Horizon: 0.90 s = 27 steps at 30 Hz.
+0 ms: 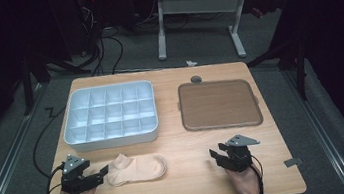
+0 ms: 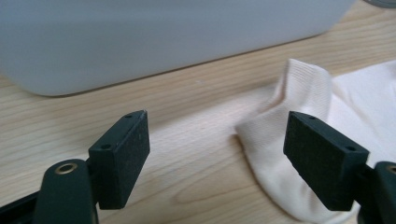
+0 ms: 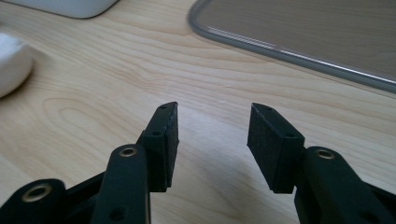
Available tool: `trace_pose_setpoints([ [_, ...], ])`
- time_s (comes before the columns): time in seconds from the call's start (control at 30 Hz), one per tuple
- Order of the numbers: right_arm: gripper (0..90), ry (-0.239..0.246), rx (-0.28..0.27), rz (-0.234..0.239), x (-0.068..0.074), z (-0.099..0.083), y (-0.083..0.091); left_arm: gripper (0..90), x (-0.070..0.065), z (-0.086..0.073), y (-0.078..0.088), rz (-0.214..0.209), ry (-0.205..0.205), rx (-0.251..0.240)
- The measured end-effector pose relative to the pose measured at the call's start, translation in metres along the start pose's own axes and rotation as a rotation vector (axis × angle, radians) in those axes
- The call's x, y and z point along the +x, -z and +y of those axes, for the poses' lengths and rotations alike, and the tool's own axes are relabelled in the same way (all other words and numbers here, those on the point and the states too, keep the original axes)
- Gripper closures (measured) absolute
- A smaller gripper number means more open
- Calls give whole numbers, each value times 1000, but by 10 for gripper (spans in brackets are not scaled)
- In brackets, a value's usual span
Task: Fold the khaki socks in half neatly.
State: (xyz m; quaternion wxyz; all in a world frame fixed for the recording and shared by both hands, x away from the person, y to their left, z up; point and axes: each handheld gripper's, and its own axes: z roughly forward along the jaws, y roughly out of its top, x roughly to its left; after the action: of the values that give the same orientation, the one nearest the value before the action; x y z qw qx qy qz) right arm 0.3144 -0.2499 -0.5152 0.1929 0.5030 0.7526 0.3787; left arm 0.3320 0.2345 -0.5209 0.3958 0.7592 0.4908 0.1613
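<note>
Sock (image 1: pixel 136 168) lies flat on the desk (image 1: pixel 190 175) just before the divided box (image 1: pixel 110 116). Left tool (image 1: pixel 103 172) stands apart at its cuff; right tool (image 1: pixel 216 152) half apart, empty. Closing too high could pinch one layer only.

Dim room, table evenly lit from above; gripper views sharp up close, soft farther off.

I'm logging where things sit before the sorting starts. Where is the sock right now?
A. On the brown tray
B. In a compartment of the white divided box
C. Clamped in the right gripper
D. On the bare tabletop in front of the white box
D: the sock lies flat on the wooden table, just in front of the white divided box, beside the left gripper.
</note>
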Motion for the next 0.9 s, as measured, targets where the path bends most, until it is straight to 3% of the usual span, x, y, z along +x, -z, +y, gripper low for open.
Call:
trace_pose_setpoints([
  [0.3,545,39,13,64,23,3,-7,252,-8,-3,-6,-23,-6,15],
  [0.9,550,121,31,184,71,15,-24,281,-16,-6,-15,-18,-32,41],
])
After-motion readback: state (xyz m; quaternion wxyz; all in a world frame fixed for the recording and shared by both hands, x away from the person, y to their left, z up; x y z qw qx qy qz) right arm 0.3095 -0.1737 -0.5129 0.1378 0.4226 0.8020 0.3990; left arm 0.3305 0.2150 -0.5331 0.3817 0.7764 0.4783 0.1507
